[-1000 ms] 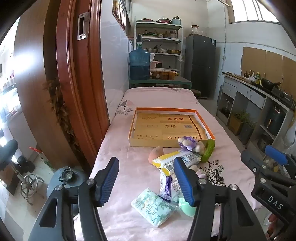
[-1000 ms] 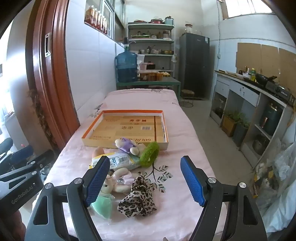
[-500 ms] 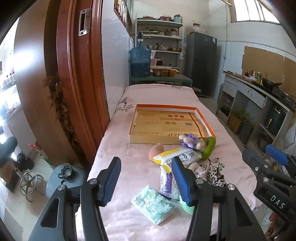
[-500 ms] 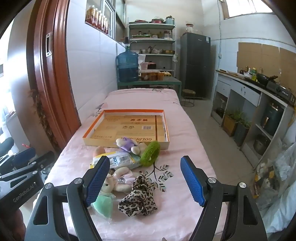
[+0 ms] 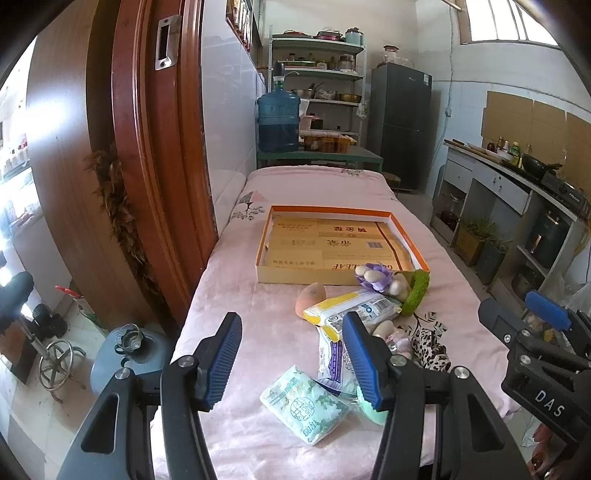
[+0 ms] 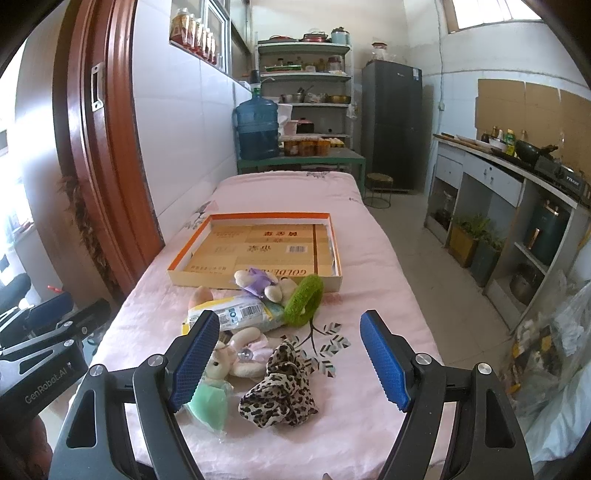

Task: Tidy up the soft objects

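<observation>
Both claws hover spread with nothing between them, the left gripper (image 5: 291, 363) having just narrowed slightly and the right gripper (image 6: 288, 360) wide. Nearest on the pink table (image 6: 369, 258) lie 1 tissue pack (image 5: 304, 404), 1 leopard scrunchie (image 6: 279, 400) and 1 plush rabbit (image 6: 236, 354). Beyond them are 1 long wrapped pack (image 6: 240, 314), 1 green scrunchie (image 6: 303, 300), 1 purple plush toy (image 6: 264, 282), then 1 empty orange-rimmed box (image 6: 258, 251).

Daylight fills the room and comes from a high window (image 5: 513, 22) at the top right, which is overexposed. A doorway (image 5: 14, 155) at the left edge is also washed out. Shadows are soft. Both views are sharp, but the edges bend strongly and the corners are black.
</observation>
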`<state>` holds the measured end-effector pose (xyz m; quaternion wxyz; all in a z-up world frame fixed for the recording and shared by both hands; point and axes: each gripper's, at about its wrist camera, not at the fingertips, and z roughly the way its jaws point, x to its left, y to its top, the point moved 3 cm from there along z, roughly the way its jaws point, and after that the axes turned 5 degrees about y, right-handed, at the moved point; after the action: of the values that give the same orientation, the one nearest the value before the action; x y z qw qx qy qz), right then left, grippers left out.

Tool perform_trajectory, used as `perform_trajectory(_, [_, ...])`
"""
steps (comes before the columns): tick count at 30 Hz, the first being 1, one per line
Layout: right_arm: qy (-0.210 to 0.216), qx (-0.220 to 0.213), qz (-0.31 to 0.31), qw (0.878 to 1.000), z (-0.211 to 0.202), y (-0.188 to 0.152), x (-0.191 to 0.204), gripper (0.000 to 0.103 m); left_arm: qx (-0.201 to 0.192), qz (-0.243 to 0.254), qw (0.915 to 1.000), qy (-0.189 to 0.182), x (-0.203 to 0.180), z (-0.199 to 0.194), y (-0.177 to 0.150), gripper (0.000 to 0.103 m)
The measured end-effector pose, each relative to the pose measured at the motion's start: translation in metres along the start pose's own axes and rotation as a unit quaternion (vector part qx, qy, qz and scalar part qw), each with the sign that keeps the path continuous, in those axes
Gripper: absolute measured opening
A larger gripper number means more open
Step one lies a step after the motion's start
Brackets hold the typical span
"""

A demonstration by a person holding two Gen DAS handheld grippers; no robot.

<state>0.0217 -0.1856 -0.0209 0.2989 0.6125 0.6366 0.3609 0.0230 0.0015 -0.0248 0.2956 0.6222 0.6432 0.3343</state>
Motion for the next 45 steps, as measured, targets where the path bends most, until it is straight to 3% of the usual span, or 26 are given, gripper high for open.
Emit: perform_trajectory(45, [0.005,0.008,0.005,1.0,0.0042,-0.0066,-0.0013,0.08,0.011,-0.003,0.9999,-0.003,0.0009,0.004,-0.0056,0.057])
